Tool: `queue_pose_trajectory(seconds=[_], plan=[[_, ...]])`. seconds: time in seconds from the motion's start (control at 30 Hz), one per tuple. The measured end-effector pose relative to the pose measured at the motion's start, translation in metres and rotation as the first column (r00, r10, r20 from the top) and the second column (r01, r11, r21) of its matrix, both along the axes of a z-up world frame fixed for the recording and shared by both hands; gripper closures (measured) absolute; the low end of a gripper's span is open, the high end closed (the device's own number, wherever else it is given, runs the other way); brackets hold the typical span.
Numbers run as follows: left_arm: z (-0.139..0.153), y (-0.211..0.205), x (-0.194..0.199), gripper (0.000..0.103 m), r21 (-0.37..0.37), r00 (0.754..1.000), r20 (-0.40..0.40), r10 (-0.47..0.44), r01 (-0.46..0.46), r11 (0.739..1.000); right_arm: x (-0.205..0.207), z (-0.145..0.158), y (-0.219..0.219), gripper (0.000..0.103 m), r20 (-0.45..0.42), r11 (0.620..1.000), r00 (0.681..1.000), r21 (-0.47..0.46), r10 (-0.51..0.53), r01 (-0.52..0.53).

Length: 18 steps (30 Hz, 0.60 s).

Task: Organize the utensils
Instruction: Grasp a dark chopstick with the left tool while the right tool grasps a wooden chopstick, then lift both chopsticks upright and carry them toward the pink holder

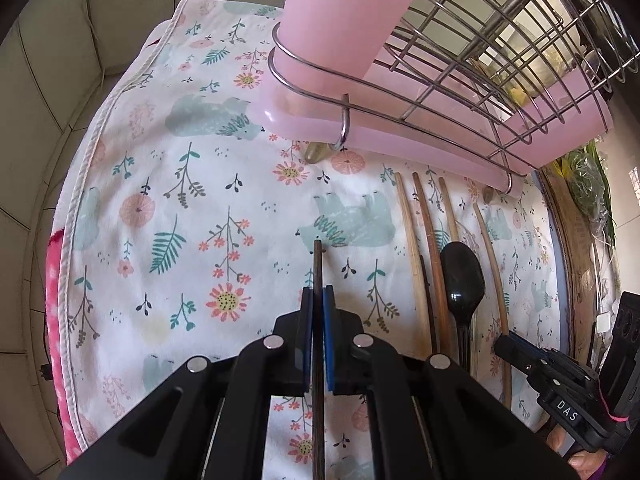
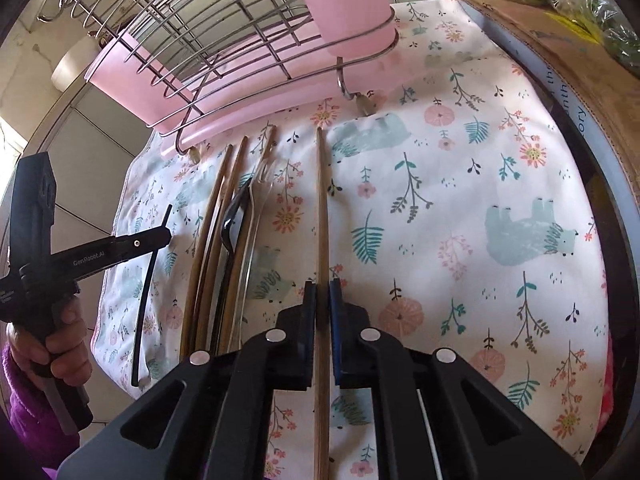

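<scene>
In the left wrist view, the left hand-held gripper is clamped on a dark chopstick that pokes out above the floral cloth covering the tabletop; to its right lie wooden chopsticks and a black spoon, below the wire dish rack on its pink tray. In the right wrist view, the right hand-held gripper is pressed together on a single wooden chopstick, apart from the utensil row at its left.
</scene>
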<state>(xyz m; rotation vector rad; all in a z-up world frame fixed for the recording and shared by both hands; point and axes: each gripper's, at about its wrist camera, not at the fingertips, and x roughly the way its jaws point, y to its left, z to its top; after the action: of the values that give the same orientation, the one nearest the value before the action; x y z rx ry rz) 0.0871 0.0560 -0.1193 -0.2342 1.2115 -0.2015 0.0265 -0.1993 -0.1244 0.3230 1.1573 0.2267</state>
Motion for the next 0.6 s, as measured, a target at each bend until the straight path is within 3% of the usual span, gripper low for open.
queue_pose_trajectory(seconds=[0.1,0.23,0.43,0.6], plan=[[-0.002,-0.003,0.002,0.099,0.007,1.0,-0.007,-0.006,0.006,1.0,0.002,0.0,-0.002,0.093,-0.008,0.999,1.0,0.034,0.005,-0.004],[-0.005,-0.006,0.007,0.099,0.001,1.0,-0.017,-0.011,0.011,1.0,0.013,0.008,-0.007,0.078,0.013,0.999,1.0,0.036,-0.001,0.001],[-0.005,-0.007,0.011,0.099,0.006,0.999,-0.025,-0.029,0.029,1.0,0.049,0.022,-0.004,0.077,0.06,0.999,0.998,-0.034,0.02,-0.018],[-0.005,-0.01,0.016,0.098,0.02,0.998,-0.036,-0.054,0.055,0.998,0.079,0.012,0.007,0.077,-0.001,0.992,0.997,-0.101,0.076,-0.076]])
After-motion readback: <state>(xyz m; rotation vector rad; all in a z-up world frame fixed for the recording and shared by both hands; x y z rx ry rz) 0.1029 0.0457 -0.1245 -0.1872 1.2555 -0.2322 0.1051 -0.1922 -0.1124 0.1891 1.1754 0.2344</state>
